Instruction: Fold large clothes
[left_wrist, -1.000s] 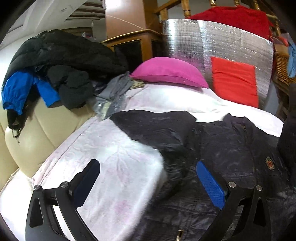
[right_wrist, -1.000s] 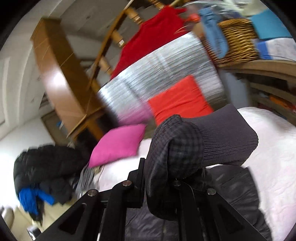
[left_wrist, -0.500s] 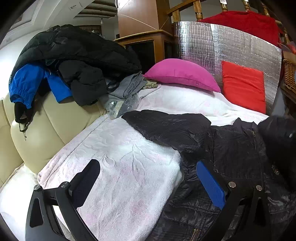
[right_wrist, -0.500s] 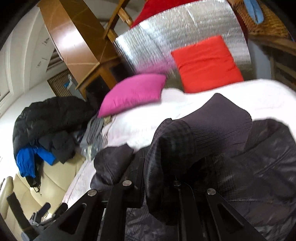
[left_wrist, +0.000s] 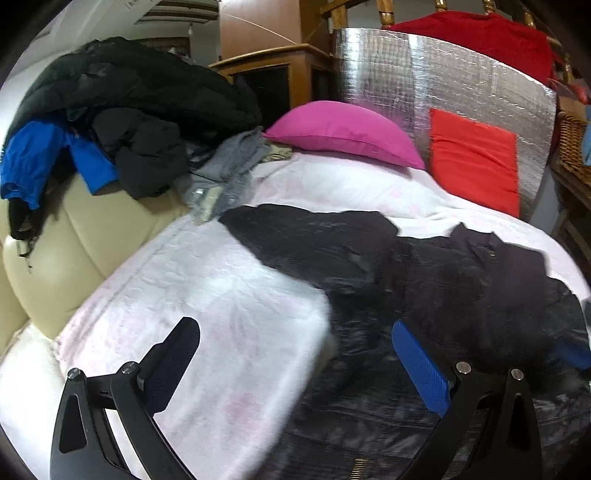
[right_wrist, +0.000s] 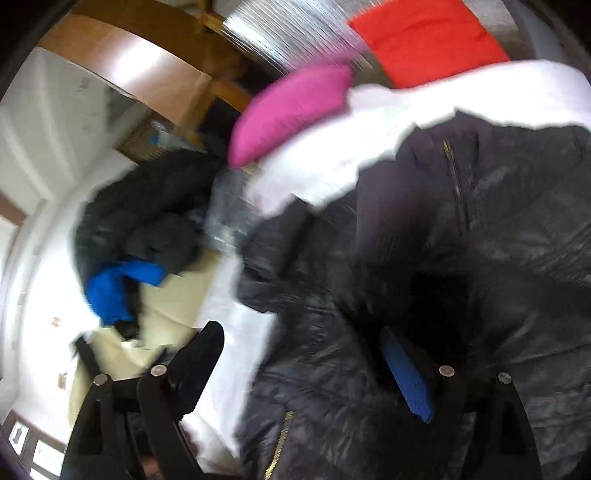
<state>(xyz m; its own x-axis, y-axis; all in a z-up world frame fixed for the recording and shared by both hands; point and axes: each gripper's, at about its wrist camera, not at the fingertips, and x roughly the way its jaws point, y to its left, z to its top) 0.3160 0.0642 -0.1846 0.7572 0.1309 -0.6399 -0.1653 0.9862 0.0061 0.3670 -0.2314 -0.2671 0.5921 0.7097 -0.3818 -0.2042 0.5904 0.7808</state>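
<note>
- Jacket (left_wrist: 436, 288), dark and quilted, lies spread on the white bed cover (left_wrist: 207, 295), with 1 sleeve (left_wrist: 317, 240) stretched out flat ahead of the left jaws, laid open so the fold lines can be reached.
- Left gripper (left_wrist: 295, 365) hovers with its jaws wide apart and nothing between them; the right-hand pad hangs over the jacket's lower body, the left-hand pad over bare cover, so the hem edge runs between the 2.
- Right gripper (right_wrist: 314, 369) has just been opening its jaws; they stand wide with no cloth pinched, and the jacket's zip front (right_wrist: 458, 184) lies just beyond them, the fabric bunched beneath.
- That release looks like the end of a sleeve fold: part of the jacket appears to sit across the chest, though blur hides its exact lie.
- A pile of other clothes (left_wrist: 122, 122) sits well to the left of the left jaws on the sofa back, likely waiting its turn.
- A pink cushion (left_wrist: 343, 133) lies far ahead, clear of the work.
</note>
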